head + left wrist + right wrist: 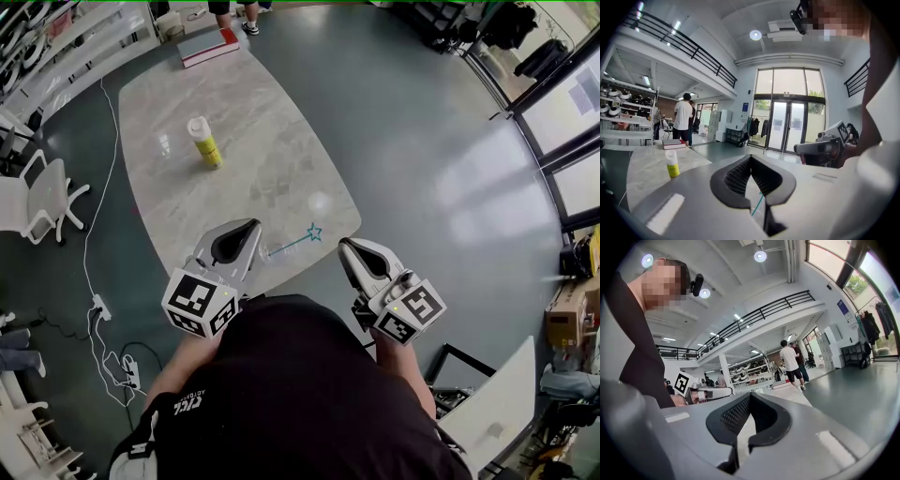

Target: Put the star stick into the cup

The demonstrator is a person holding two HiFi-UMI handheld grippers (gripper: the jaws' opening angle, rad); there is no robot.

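Jutting from left tongs (258, 236), seemingly: star stick (295, 242).

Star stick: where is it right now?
In the head view, the star stick sits at the near edge of the marble table, between the left hand-held gripper and the right hand-held gripper, with its star end toward the right one.

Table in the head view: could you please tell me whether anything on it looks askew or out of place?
The star stick sits slanted at the near edge of the table, its plain end by what seems a clear cup. The bottle stands upright; nothing looks spilled.
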